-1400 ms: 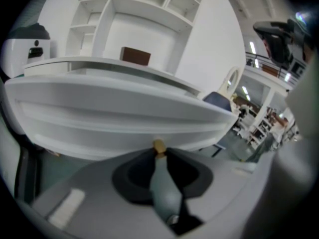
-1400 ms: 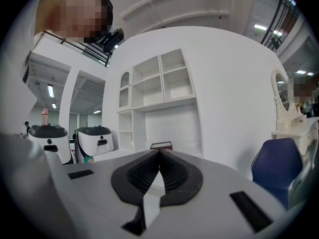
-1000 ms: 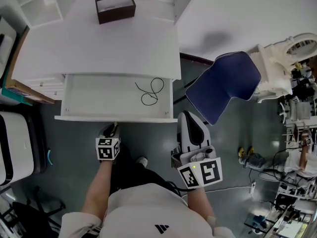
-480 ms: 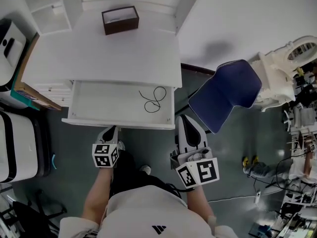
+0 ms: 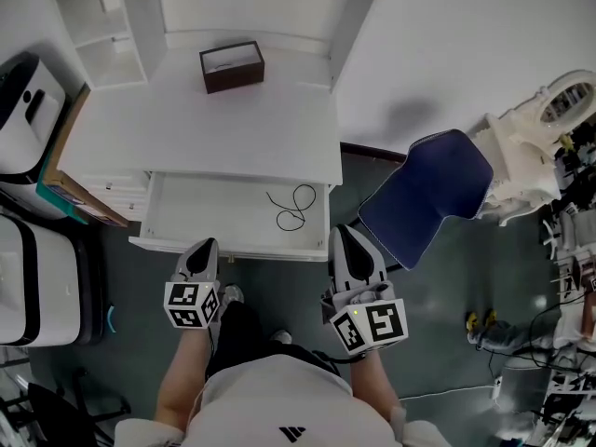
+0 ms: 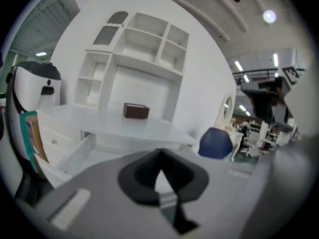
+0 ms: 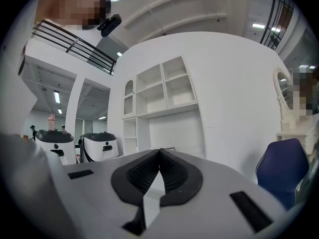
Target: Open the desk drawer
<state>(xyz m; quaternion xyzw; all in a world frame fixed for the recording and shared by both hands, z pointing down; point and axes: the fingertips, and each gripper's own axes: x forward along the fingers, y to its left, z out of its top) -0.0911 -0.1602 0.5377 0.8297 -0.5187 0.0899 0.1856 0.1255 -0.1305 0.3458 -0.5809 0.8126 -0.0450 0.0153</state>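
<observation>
Only the head view shows a cord (image 5: 292, 209) in the drawer (image 5: 196, 215); left gripper (image 5: 206, 247) and right gripper (image 5: 343, 235) have jaws together.

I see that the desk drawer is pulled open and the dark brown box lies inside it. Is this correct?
Not quite. The drawer is open, but the dark brown box stands on the desk top; inside the drawer lies only a thin black cord. The head view shows this.

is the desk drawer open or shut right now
Open. The white desk drawer sticks out from under the white desktop, its inside exposed, with a thin black cord lying in it.
</observation>
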